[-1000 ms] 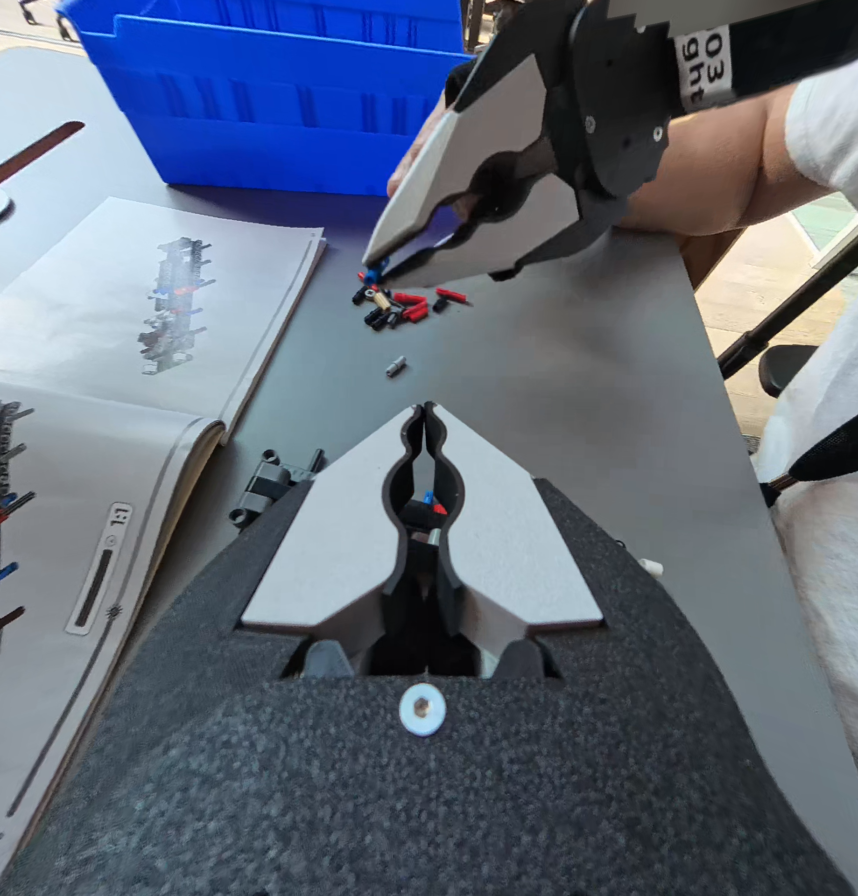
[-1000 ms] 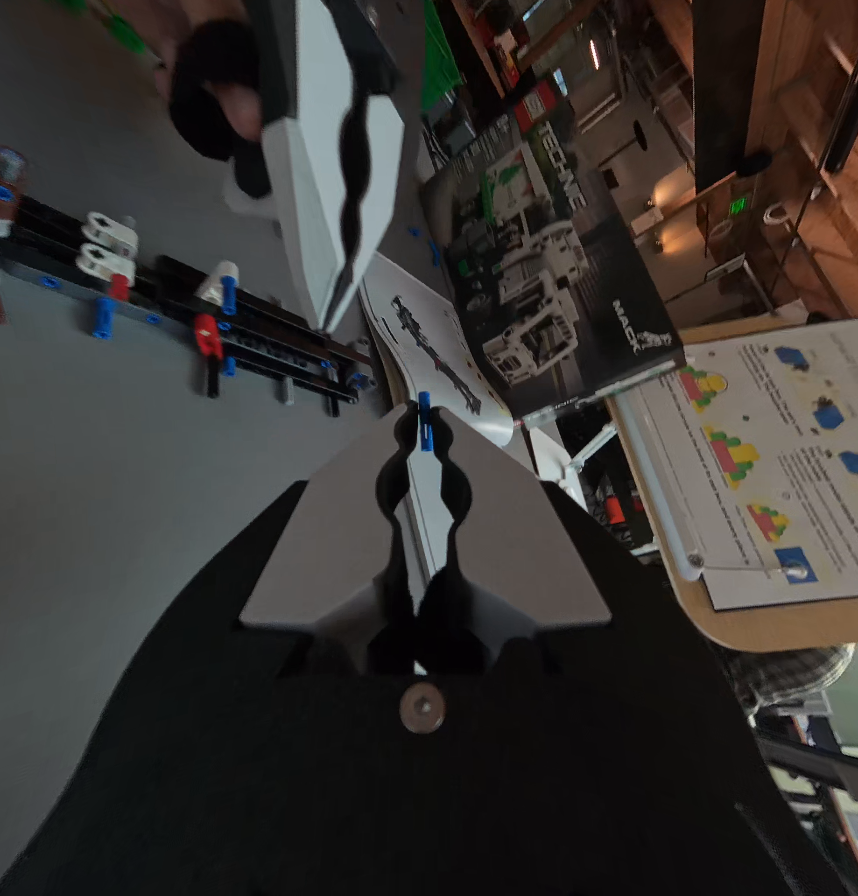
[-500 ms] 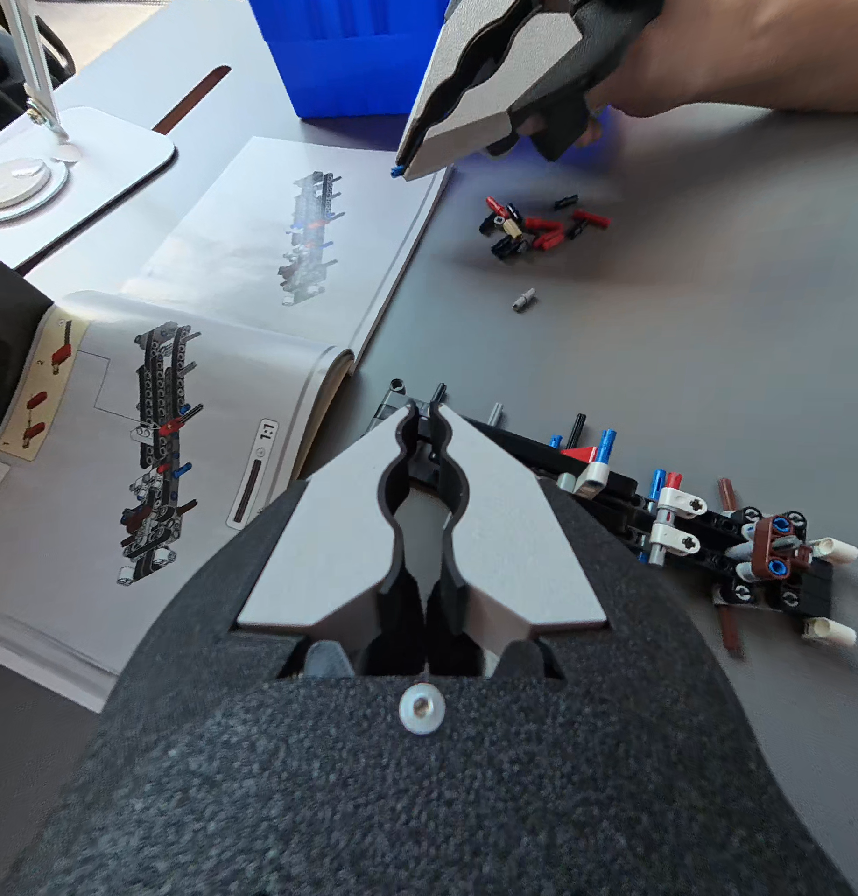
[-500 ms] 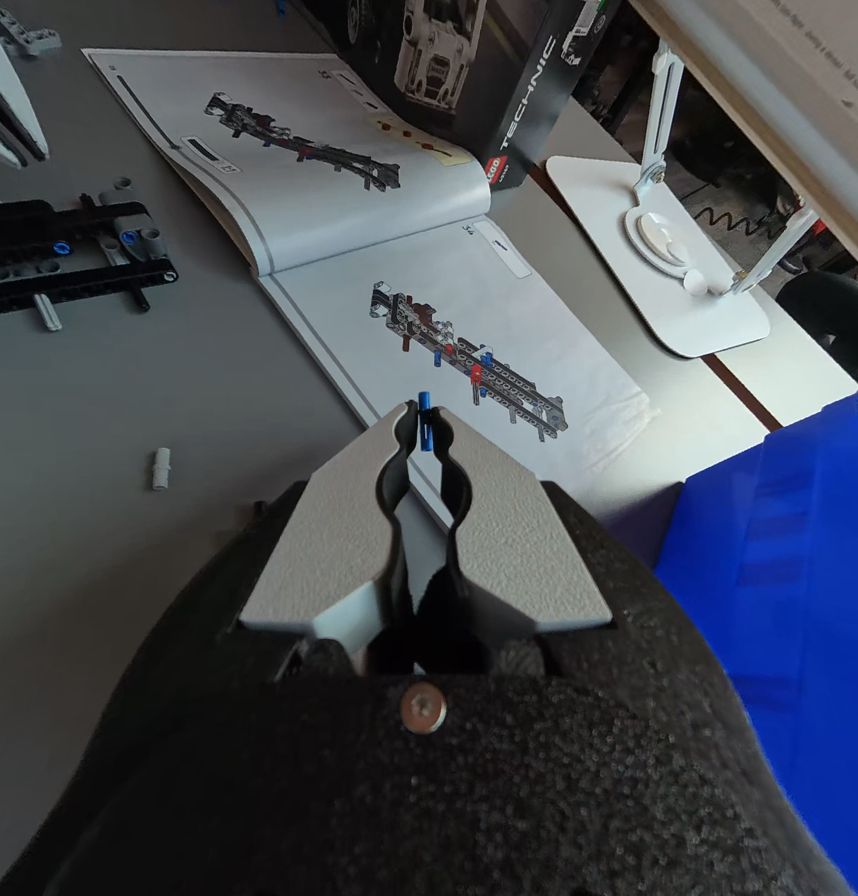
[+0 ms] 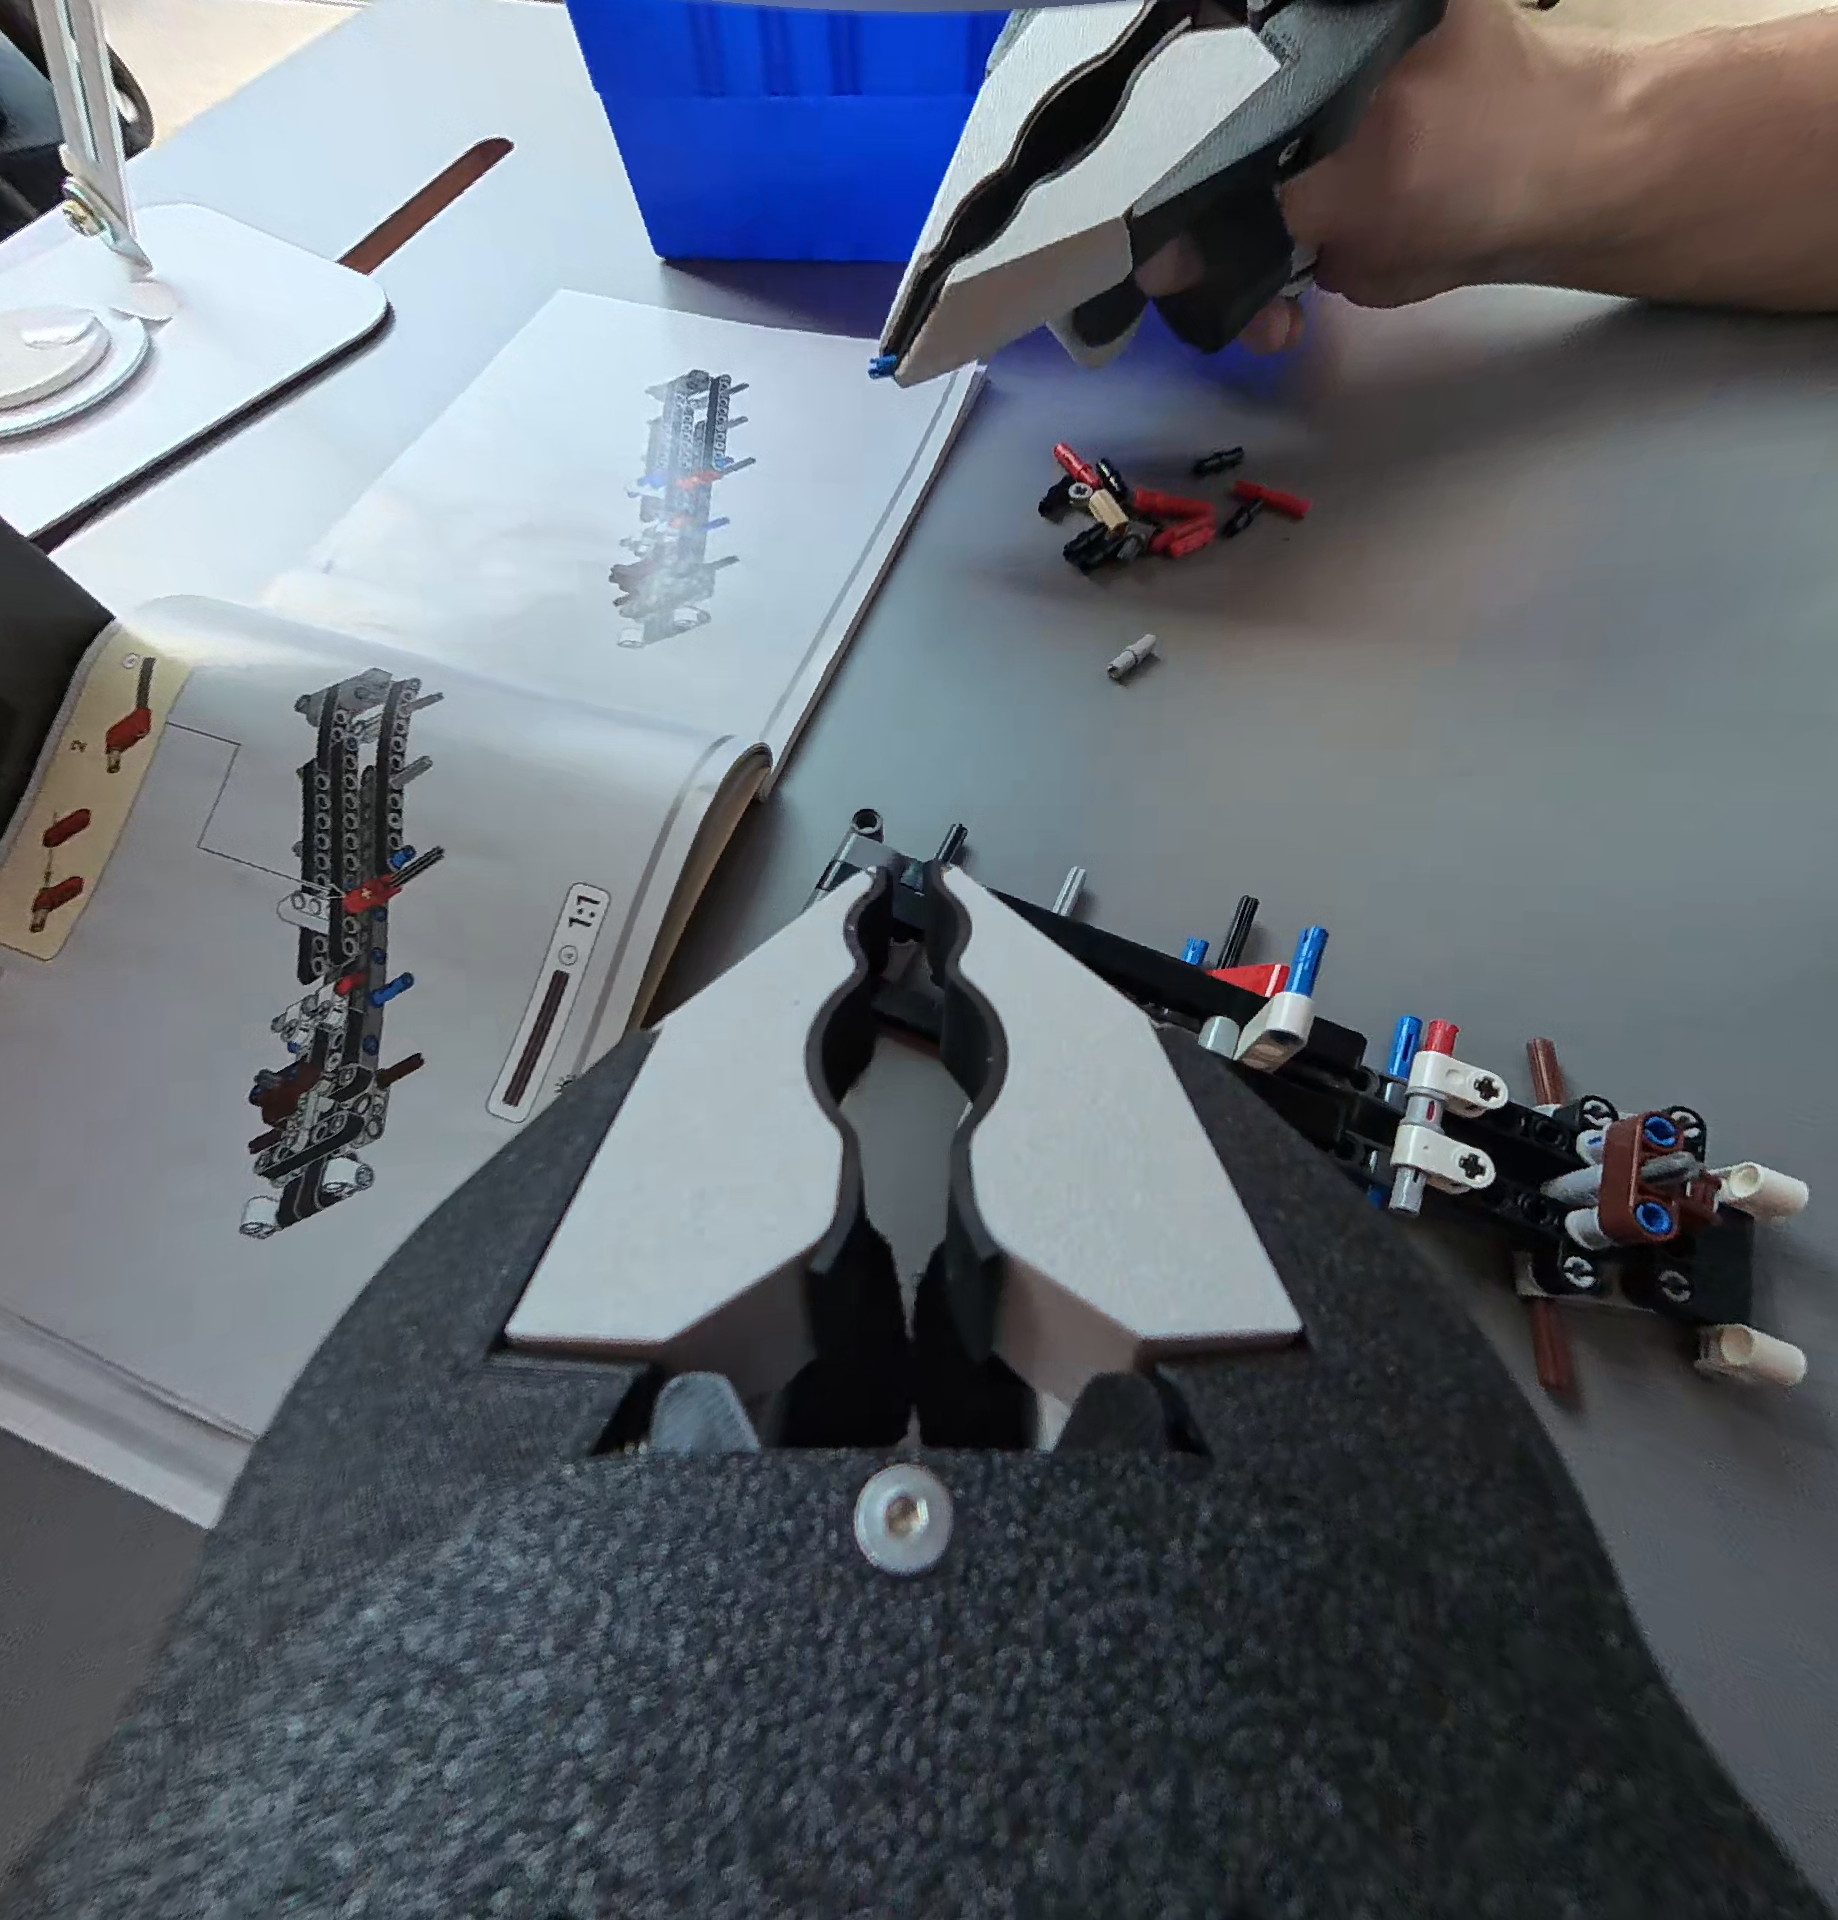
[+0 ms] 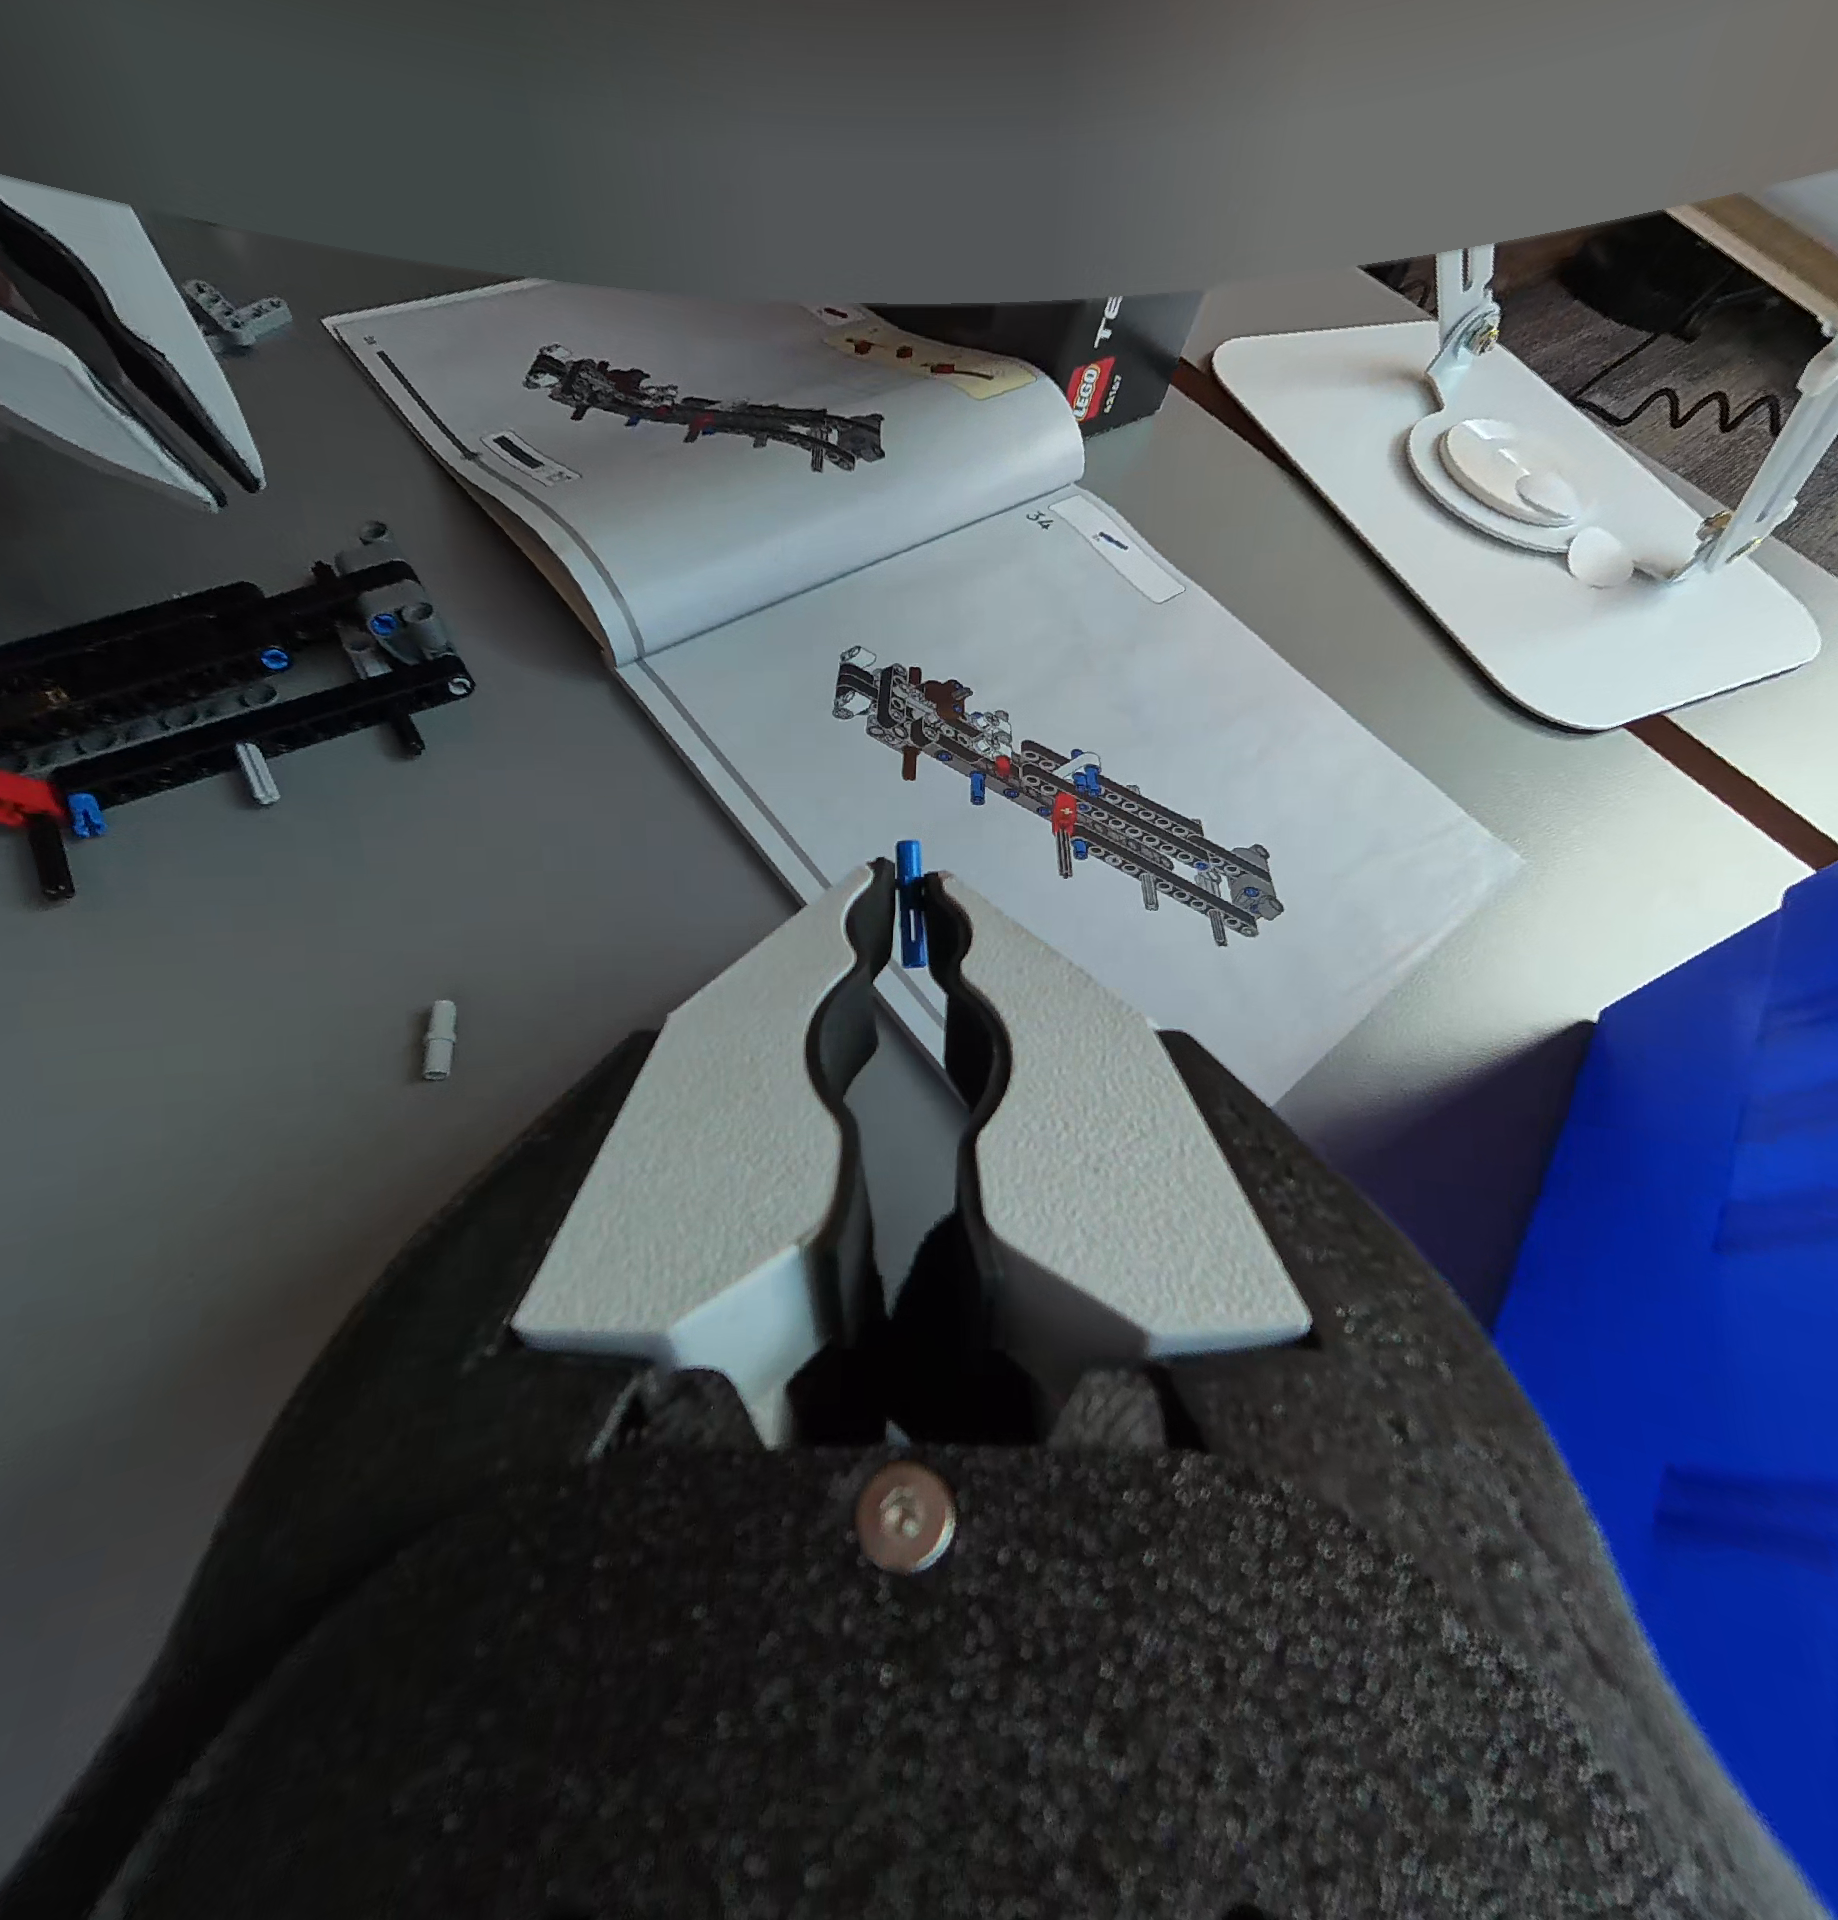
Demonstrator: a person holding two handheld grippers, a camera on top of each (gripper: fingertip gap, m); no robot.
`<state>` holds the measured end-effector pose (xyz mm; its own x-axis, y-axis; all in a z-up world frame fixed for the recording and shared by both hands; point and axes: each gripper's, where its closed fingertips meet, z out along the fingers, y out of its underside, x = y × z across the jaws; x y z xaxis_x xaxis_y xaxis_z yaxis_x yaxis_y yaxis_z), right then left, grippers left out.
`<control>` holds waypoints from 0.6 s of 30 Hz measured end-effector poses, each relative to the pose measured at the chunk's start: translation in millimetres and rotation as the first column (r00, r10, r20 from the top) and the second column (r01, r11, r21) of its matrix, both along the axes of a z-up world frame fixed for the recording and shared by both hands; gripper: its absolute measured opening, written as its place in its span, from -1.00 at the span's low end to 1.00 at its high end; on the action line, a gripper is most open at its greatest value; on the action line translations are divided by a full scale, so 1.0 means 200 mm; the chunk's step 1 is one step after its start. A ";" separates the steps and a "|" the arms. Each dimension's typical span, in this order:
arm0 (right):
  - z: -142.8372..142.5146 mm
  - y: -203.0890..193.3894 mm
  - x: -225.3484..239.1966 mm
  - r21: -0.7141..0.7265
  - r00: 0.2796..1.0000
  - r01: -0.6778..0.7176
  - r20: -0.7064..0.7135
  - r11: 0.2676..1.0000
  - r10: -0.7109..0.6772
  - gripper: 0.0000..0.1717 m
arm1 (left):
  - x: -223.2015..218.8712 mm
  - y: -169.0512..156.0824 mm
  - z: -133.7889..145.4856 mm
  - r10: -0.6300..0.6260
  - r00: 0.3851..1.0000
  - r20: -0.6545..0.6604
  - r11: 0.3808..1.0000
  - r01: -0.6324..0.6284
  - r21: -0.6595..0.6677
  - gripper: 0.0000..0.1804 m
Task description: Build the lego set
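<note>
My right claw [image 6: 907,883] is clamped on a small blue connector pin [image 6: 910,902], both pads pressed against its sides, the pin upright with its top poking above the tips. It hangs over the near edge of the open instruction booklet [image 6: 998,644], beside the blue bin [image 6: 1725,1195].

My left claw [image 5: 907,883] is closed to a narrow slit, and its tips sit right at the near end of the long black beam assembly [image 5: 1414,1101] on the grey worktop [image 5: 1466,779]. I cannot tell whether the pads grip that end or only hover over it. In the right wrist view this claw appears at the upper left, its tips above the assembly with a gap beneath.

Beyond the assembly lie a loose light-grey pin [image 5: 1133,657] and a small heap of red and black pins [image 5: 1164,509]. A white stand base [image 5: 146,332] sits past the booklet.
</note>
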<state>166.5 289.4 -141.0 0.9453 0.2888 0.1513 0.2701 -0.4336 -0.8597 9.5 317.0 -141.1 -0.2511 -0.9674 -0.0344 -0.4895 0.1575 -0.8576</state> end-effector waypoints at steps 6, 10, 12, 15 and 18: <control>0.03 0.00 -0.02 0.015 1.000 -0.009 -0.011 1.000 0.010 -0.96 | 0.00 0.00 0.02 0.012 1.000 0.009 0.999 -0.012 0.030 -0.96; 0.07 -0.01 -0.05 0.045 0.999 -0.035 -0.014 0.998 0.036 -0.95 | 0.00 0.10 0.03 0.090 0.996 0.015 0.992 -0.091 0.093 -0.95; 0.09 -0.02 -0.08 0.059 0.999 -0.054 -0.004 0.997 0.054 -0.96 | -0.01 0.13 0.05 0.119 0.992 0.031 0.989 -0.121 0.082 -0.95; 0.13 -0.04 -0.17 0.087 0.995 -0.103 0.000 0.991 0.104 -0.96 | -0.01 0.13 0.07 0.131 0.990 0.044 0.990 -0.133 0.049 -0.94; 0.17 -0.07 -0.29 0.114 0.985 -0.165 -0.032 0.980 0.170 -0.96 | 0.00 0.06 0.09 0.091 0.995 0.043 0.995 -0.093 0.038 -0.94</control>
<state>108.7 276.3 -106.3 0.8911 0.4272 0.1529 0.2941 -0.2873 -0.9116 9.5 328.3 -123.5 -0.1586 -0.9840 -0.0816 -0.4683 0.1478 -0.8711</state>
